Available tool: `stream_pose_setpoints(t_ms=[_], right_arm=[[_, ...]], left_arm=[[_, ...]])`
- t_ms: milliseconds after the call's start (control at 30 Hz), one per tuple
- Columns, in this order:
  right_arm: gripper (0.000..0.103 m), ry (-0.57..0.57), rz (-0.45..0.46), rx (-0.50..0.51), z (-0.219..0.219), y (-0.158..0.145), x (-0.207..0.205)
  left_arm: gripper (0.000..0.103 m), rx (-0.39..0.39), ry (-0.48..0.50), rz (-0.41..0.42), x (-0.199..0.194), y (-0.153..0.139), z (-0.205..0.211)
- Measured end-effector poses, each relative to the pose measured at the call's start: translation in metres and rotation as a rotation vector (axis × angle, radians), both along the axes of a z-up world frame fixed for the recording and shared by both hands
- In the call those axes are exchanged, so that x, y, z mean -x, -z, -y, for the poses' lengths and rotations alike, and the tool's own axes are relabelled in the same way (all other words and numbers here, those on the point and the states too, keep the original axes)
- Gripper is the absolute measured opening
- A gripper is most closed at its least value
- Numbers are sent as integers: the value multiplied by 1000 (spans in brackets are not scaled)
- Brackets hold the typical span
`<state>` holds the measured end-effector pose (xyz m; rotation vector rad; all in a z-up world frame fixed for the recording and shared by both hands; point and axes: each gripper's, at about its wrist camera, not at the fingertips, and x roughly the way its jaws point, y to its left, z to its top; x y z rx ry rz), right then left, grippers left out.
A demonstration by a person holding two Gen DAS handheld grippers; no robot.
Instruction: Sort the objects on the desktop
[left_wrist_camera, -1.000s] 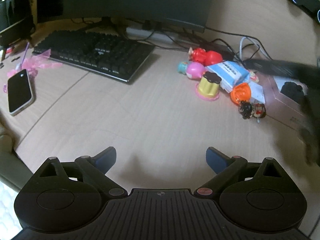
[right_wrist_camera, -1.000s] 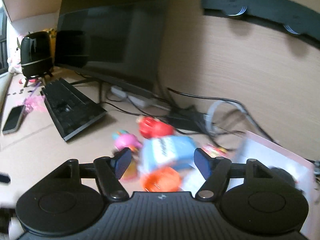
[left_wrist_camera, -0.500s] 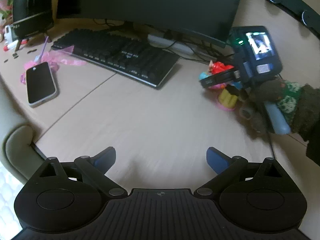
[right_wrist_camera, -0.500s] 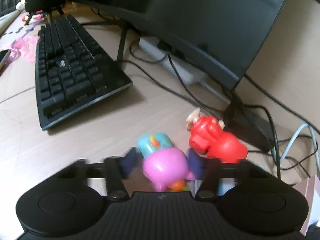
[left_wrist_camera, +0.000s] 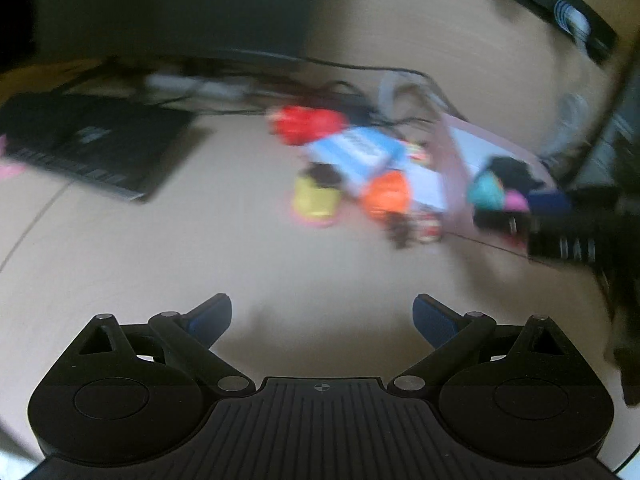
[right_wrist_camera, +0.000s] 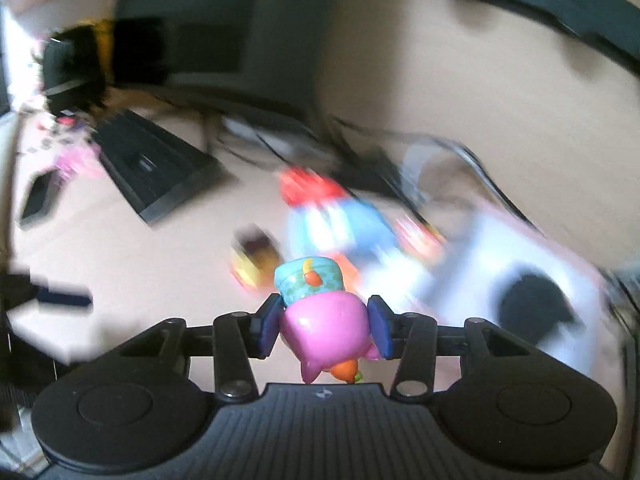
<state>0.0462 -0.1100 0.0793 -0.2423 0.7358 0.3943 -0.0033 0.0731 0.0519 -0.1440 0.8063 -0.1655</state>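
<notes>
My right gripper (right_wrist_camera: 323, 328) is shut on a pink toy figure with a teal hat (right_wrist_camera: 320, 316) and holds it above the desk; it also shows in the left wrist view (left_wrist_camera: 496, 192), over a pink-edged white box (left_wrist_camera: 460, 152). My left gripper (left_wrist_camera: 322, 316) is open and empty above bare desk. On the desk lie a red toy (left_wrist_camera: 306, 124), a blue-and-white packet (left_wrist_camera: 356, 150), a yellow toy on a pink base (left_wrist_camera: 314, 198), an orange toy (left_wrist_camera: 386, 194) and a small dark figure (left_wrist_camera: 412, 228). Both views are blurred.
A black keyboard (left_wrist_camera: 88, 144) lies at the left under a dark monitor (left_wrist_camera: 160, 8). Cables (left_wrist_camera: 340, 68) run behind the toys. A phone (right_wrist_camera: 38, 196) and pink wrapping (right_wrist_camera: 76, 160) lie far left. The white box holds a black object (right_wrist_camera: 532, 300).
My right gripper closed on the pink toy, lifted it from beside the red toy and carried it right toward the box. The left wrist view swung right and closer to the toys.
</notes>
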Motion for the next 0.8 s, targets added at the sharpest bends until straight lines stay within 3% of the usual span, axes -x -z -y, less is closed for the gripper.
stream_pose_setpoints(t_ms=[167, 233, 267, 367, 500, 600, 800], right_arm=[[51, 144, -25, 6, 41, 18, 12], [67, 176, 3, 20, 48, 19, 19], [70, 188, 22, 23, 50, 17, 25], [78, 231, 31, 7, 60, 16, 38], [89, 289, 23, 18, 75, 22, 60], [91, 329, -12, 40, 79, 32, 68], [103, 339, -34, 53, 80, 48, 77]], left_arm=[[100, -38, 144, 34, -21, 6, 44], [100, -62, 173, 67, -30, 6, 57], [98, -75, 179, 76, -36, 8, 63], [78, -99, 178, 58, -61, 14, 78], [79, -79, 155, 0, -88, 24, 92], [81, -71, 118, -38, -101, 31, 100], [72, -165, 87, -28, -117, 42, 114]])
